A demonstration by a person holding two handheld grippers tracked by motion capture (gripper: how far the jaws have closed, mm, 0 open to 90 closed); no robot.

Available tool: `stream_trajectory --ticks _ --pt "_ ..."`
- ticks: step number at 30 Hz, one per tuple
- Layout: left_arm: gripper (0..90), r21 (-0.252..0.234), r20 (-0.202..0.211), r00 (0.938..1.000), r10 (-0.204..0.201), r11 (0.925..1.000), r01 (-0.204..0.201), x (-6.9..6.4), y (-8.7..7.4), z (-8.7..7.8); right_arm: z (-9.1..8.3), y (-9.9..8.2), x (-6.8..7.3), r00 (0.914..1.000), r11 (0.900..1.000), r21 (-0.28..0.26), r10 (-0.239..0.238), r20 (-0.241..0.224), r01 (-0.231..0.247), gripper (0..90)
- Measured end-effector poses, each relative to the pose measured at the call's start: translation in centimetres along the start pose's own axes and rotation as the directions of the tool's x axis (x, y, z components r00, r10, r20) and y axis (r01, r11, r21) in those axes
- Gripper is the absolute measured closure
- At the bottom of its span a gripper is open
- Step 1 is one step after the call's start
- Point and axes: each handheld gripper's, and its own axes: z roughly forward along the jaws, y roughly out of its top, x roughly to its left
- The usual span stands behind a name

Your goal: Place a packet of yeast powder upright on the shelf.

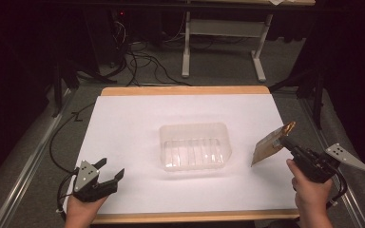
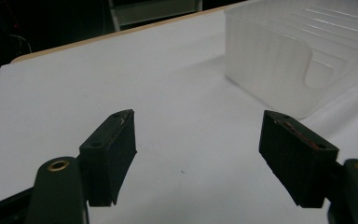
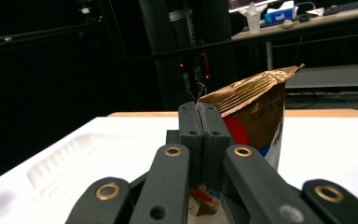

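Observation:
A gold foil snack packet (image 1: 269, 144) with a crimped top hangs above the table's right side, gripped by my right gripper (image 1: 285, 141), which is shut on its edge. In the right gripper view the packet (image 3: 256, 112) stands upright just beyond the closed jaws, with red and blue print on its face. A clear ribbed plastic tray (image 1: 195, 146) sits in the middle of the white sheet, with nothing in it. My left gripper (image 1: 109, 171) rests near the front left of the sheet, open, with nothing between its fingers. In the left gripper view the tray (image 2: 303, 56) lies ahead to the right.
The white sheet (image 1: 128, 128) covers a wooden table (image 1: 185, 90). Beyond the table's far edge are a desk frame (image 1: 223, 33) and loose cables (image 1: 142, 61) on the floor. A dark stand (image 1: 59, 71) rises at the left.

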Motion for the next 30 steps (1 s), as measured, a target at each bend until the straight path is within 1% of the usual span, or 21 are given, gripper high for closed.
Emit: stream_trajectory --ticks 2,3,4,5,6,7,8,11,18,20,24,26,30 --pt "27.7 -0.001 -0.004 1.0 -0.002 1.0 0.002 0.0 -0.1 -0.1 0.2 0.1 0.0 1.0 1.0 -0.003 -0.001 -0.006 0.001 90.0" --pt "27.7 -0.003 -0.017 0.9998 -0.009 1.0 0.009 0.1 -0.3 -0.6 0.6 0.2 0.2 0.9999 1.0 -0.005 -0.006 -0.016 0.006 90.0" --pt "27.7 -0.003 -0.017 0.9998 -0.009 1.0 0.009 0.1 -0.3 -0.6 0.8 0.2 0.2 0.9996 1.0 -0.005 -0.008 -0.026 0.008 90.0" --pt "27.8 -0.002 -0.026 0.9996 -0.011 0.9999 0.011 0.2 -0.4 -0.9 0.9 0.3 0.3 0.9995 0.9999 -0.007 -0.008 -0.031 0.008 90.0" --pt "27.7 -0.002 -0.026 0.9996 -0.011 0.9999 0.011 0.2 -0.4 -0.9 0.9 0.3 0.3 0.9995 0.9999 -0.007 -0.008 -0.031 0.008 90.0" --pt "27.7 -0.007 -0.036 0.9992 -0.018 0.9998 0.017 0.3 -0.5 -1.3 1.3 0.4 0.4 0.9991 0.9999 -0.012 -0.007 -0.042 0.006 90.0" --pt "27.7 -0.007 -0.036 0.9992 -0.018 0.9998 0.017 0.3 -0.5 -1.3 1.3 0.4 0.4 0.9991 0.9999 -0.012 -0.007 -0.042 0.006 90.0" --pt "27.8 -0.019 -0.05 0.9984 -0.028 0.9995 0.027 0.4 -0.7 -1.8 1.8 0.8 0.8 0.9978 0.9997 -0.018 -0.015 -0.064 0.014 90.0" --pt "27.7 -0.016 -0.047 0.9985 -0.028 0.9995 0.027 0.5 -0.6 -1.7 2.4 1.1 1.6 0.9964 0.9991 -0.028 -0.033 -0.078 0.031 90.0" --pt "27.6 -0.014 -0.043 0.9989 -0.019 0.9997 0.019 0.4 -0.6 -1.5 2.6 1.3 2.0 0.9954 0.9988 -0.029 -0.043 -0.086 0.04 90.0" --pt "27.6 -0.008 -0.04 0.999 -0.021 0.9997 0.021 0.5 -0.6 -1.4 3.0 1.4 2.5 0.9939 0.9984 -0.026 -0.053 -0.096 0.051 90.0" --pt "27.6 -0.009 -0.04 0.999 -0.021 0.9997 0.021 0.5 -0.5 -1.4 3.1 1.4 2.7 0.994 0.9985 -0.024 -0.052 -0.096 0.05 90.0" --pt "27.5 -0.019 -0.034 0.9993 -0.019 0.9997 0.018 0.5 -0.5 -1.5 3.2 1.6 3.2 0.9924 0.9976 -0.028 -0.065 -0.105 0.062 90.0"
